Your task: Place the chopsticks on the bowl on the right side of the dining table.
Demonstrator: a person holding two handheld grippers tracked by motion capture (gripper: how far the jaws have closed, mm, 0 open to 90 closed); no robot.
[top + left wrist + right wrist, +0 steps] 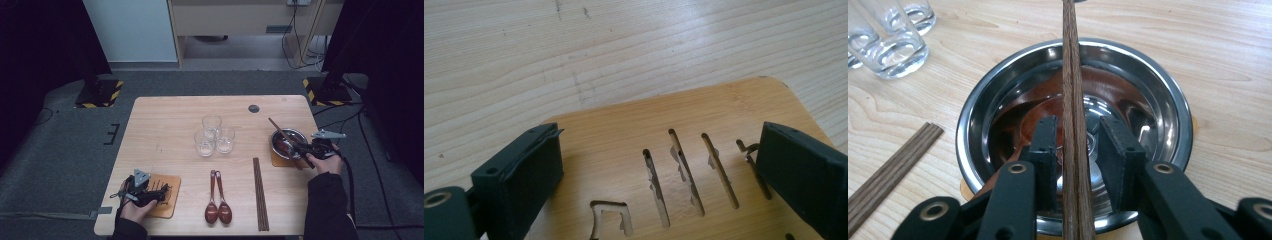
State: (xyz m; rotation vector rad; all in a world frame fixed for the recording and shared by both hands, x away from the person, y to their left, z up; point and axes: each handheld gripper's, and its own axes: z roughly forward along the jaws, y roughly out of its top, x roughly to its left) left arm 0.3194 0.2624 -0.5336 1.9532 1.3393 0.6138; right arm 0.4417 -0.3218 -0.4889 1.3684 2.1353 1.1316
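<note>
Two chopsticks (1075, 125) lie across the steel bowl (1168, 100), between the right claw's (1083, 150) loosened jaws. Left claw (659, 165) gapes wide over a slotted coaster (704, 115).

A pair of dark wooden chopsticks (1075, 125) lies side by side across the steel bowl (276, 137) at the table's 3 o'clock edge, tips pointing to 11 o'clock. The bowl (shiny, round) sits upright on a wooden coaster (278, 161).
</note>
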